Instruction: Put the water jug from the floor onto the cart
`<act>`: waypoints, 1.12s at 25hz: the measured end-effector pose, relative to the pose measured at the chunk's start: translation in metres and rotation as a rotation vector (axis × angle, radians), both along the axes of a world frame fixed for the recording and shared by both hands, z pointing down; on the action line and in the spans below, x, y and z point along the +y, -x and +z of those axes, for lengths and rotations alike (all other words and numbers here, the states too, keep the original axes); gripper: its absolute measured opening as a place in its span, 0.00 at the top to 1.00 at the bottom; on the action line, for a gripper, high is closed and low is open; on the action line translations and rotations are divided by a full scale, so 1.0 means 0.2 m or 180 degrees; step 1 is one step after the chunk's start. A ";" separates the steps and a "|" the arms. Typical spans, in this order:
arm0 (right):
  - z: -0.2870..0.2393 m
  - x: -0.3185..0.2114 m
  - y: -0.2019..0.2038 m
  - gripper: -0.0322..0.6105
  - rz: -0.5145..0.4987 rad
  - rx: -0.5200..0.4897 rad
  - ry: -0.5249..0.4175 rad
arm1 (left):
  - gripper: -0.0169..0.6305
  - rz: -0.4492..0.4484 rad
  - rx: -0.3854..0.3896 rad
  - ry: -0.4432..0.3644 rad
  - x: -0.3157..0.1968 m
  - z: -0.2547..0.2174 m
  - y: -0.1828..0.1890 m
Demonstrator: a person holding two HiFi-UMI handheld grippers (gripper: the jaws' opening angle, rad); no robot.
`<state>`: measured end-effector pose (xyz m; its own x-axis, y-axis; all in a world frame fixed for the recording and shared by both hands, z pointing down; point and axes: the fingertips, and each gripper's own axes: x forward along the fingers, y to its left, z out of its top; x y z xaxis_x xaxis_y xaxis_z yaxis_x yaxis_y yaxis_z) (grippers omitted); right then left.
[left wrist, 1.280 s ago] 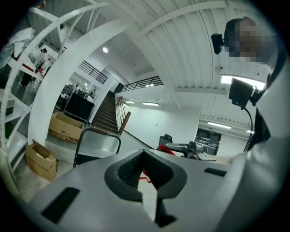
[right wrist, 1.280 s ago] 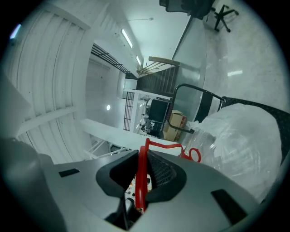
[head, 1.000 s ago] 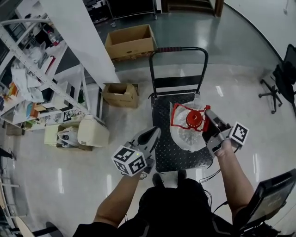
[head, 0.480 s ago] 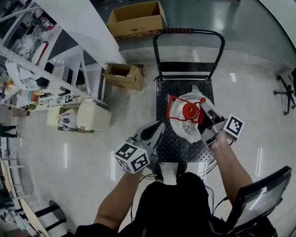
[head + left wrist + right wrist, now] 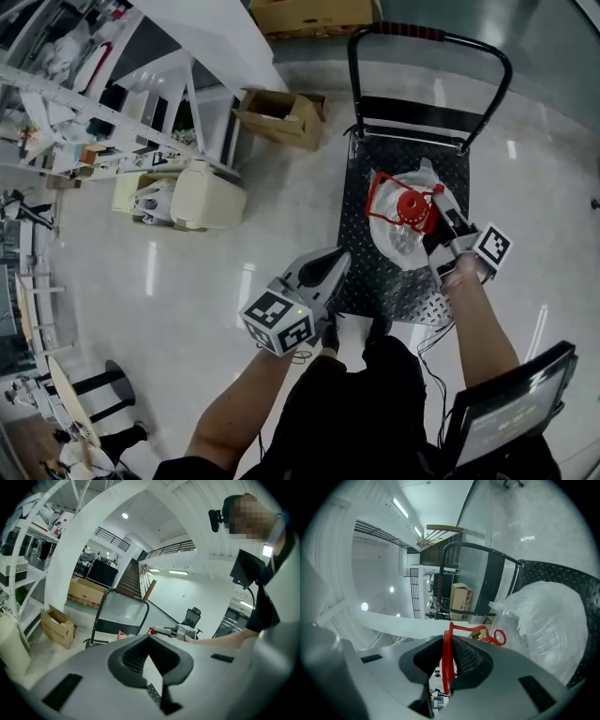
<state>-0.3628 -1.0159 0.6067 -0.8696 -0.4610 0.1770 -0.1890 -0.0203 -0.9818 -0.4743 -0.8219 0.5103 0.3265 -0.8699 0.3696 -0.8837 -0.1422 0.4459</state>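
The water jug (image 5: 401,236) is clear plastic with a red cap (image 5: 411,208) and a thin red carrying handle (image 5: 446,660). It sits over the black checker-plate deck of the cart (image 5: 389,286); I cannot tell whether its base touches the plate. My right gripper (image 5: 439,216) is shut on the red handle, which runs straight between its pads (image 5: 459,656). The jug's body (image 5: 553,625) fills that view's right side. My left gripper (image 5: 328,265) hangs by the cart's near left corner, shut, with nothing between its jaws. From the left gripper view the cart's push handle (image 5: 119,597) shows ahead.
The cart's push handle (image 5: 431,36) stands at its far end. Two open cardboard boxes (image 5: 286,114) (image 5: 309,13) lie on the floor beyond. A beige container (image 5: 208,197) and metal shelving (image 5: 94,122) are at left. A screen (image 5: 511,412) is at my lower right.
My right gripper has come down with the jug, from above the cart to low over its deck. The left gripper has also sunk, beside the cart's near left corner.
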 end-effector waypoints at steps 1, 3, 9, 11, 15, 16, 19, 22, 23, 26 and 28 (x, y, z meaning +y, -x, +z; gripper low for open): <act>0.04 -0.01 0.00 0.86 0.0003 0.0007 0.0017 | 0.98 -0.0015 0.0006 0.0032 0.01 0.02 0.00; 0.10 -0.03 0.00 0.86 0.0008 0.0022 0.0043 | 0.98 -0.0036 0.0016 0.0082 0.02 0.05 0.00; 0.28 -0.06 -0.09 0.86 0.0096 0.0064 0.0017 | 0.98 -0.0184 0.0092 0.0201 0.05 0.12 0.02; 0.31 -0.08 -0.14 0.86 0.0198 -0.0006 0.0004 | 0.98 -0.0168 0.0100 0.0203 0.05 0.14 0.01; 0.33 -0.13 -0.23 0.86 0.0273 -0.0067 -0.0006 | 0.98 -0.0100 0.0093 0.0237 0.02 0.18 -0.03; 0.34 -0.14 -0.27 0.86 0.0287 -0.0079 0.0029 | 0.98 -0.0098 0.0107 0.0249 0.01 0.19 -0.04; 0.39 -0.19 -0.41 0.86 0.0336 -0.0181 0.0165 | 0.98 -0.0042 0.0147 0.0240 -0.01 0.20 -0.09; 0.41 -0.20 -0.53 0.86 0.0368 -0.0345 0.0203 | 0.98 0.0049 0.0146 0.0266 0.00 0.22 -0.13; 0.42 -0.20 -0.58 0.85 0.0403 -0.0321 0.0154 | 0.98 0.0061 0.0147 0.0284 0.00 0.22 -0.14; 0.49 -0.21 -0.73 0.82 0.0502 -0.0066 -0.0024 | 0.98 0.0084 0.0156 0.0310 0.02 0.23 -0.17; 0.53 -0.19 -0.80 0.77 0.0494 0.0158 -0.0078 | 0.98 0.0134 0.0136 0.0310 0.03 0.21 -0.19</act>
<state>-0.2030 -1.0534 0.7132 -0.7779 -0.5940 0.2049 -0.2338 -0.0291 -0.9718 -0.4361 -0.8166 0.5530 0.3794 -0.8157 0.4367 -0.8577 -0.1330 0.4967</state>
